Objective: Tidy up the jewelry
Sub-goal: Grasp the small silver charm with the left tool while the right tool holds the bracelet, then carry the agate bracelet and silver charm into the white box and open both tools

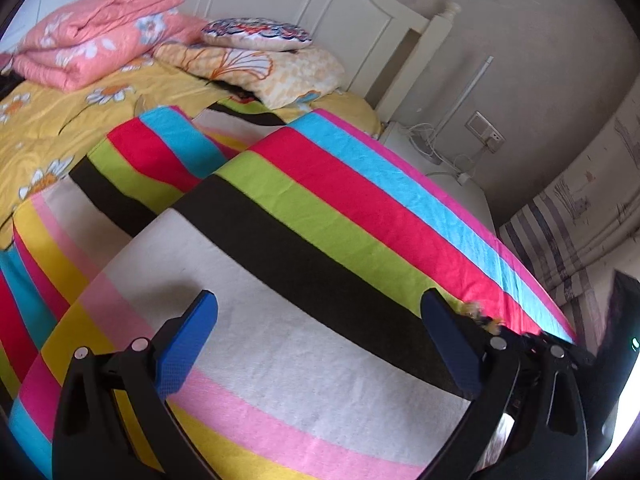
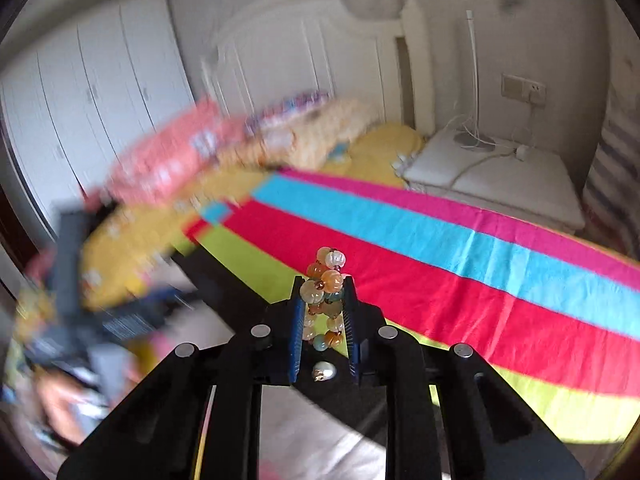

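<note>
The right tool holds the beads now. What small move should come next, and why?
Probably carry the beads a little further over the striped blanket without loosening the right tool. The beads are bunched between its pads and no box or tray is in view. The left tool stands open and empty.

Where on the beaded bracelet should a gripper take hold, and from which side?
Across the bunched middle of the beaded bracelet, much as the right gripper has it: pads on the two long flanks, coming along its length. Its round beads would probably roll out of a pinch at the loose tip.
</note>
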